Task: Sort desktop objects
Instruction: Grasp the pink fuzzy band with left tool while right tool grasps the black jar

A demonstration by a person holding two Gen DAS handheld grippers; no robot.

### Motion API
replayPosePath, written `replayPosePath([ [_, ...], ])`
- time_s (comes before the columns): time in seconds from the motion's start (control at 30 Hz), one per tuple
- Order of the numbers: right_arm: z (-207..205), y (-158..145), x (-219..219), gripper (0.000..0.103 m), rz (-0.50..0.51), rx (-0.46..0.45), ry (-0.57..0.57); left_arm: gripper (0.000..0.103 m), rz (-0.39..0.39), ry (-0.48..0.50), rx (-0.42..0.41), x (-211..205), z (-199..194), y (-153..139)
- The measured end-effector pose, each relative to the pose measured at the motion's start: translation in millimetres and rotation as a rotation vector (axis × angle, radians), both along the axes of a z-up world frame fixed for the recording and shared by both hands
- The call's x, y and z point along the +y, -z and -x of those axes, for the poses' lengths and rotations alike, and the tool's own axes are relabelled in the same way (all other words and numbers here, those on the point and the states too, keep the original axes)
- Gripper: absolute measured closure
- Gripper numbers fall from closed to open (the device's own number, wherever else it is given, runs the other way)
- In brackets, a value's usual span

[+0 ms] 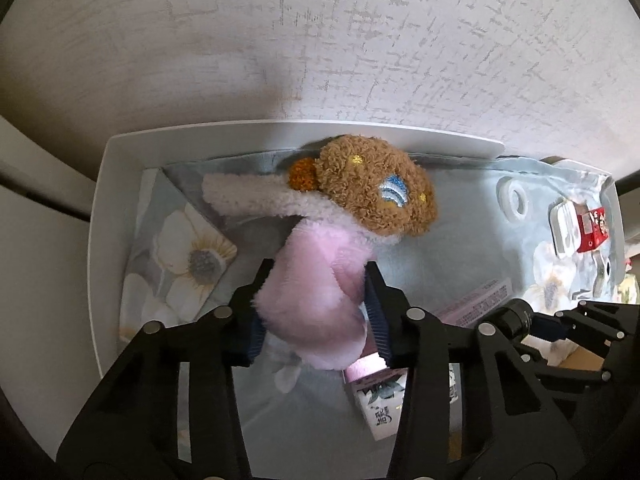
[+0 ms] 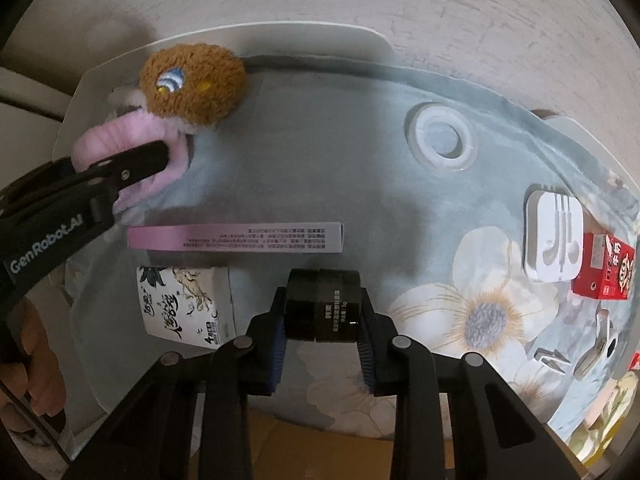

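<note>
My left gripper point(image 1: 316, 280) is shut on the pink body of a plush toy point(image 1: 320, 272) with a brown curly head. It holds the toy at the far left corner of the white tray point(image 1: 104, 200); the toy also shows in the right wrist view point(image 2: 192, 84). My right gripper point(image 2: 322, 300) is shut on a small black jar point(image 2: 322, 304), just above the floral cloth point(image 2: 320, 160). The left gripper's fingers point(image 2: 132, 168) show at the left of the right wrist view.
On the cloth lie a long pink box point(image 2: 236, 238), a white tissue pack point(image 2: 184, 304), a clear tape ring point(image 2: 442, 138), a white earphone case point(image 2: 554, 236), a red carton point(image 2: 604, 272) and metal clips point(image 2: 592, 348). A wall stands behind the tray.
</note>
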State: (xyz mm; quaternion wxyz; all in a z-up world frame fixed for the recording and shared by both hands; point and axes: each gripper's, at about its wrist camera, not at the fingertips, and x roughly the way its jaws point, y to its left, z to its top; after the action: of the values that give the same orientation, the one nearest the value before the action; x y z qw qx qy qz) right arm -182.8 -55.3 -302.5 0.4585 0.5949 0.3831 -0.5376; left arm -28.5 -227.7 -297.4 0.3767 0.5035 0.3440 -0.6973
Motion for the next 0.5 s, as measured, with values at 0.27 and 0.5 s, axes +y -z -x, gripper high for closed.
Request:
replayPosePath([
  [0.27,4.7,-6.1,10.4,0.075,0.009,-0.002,-0.01,0.065,0.001,-0.027,0.048,2.1,-17.1,-12.9],
  [0.5,11.0,-5.1,19.3,0.075,0.007,0.007,-0.027,0.065,0.023,-0.066,0.034,-0.4,-39.3,-22.2],
])
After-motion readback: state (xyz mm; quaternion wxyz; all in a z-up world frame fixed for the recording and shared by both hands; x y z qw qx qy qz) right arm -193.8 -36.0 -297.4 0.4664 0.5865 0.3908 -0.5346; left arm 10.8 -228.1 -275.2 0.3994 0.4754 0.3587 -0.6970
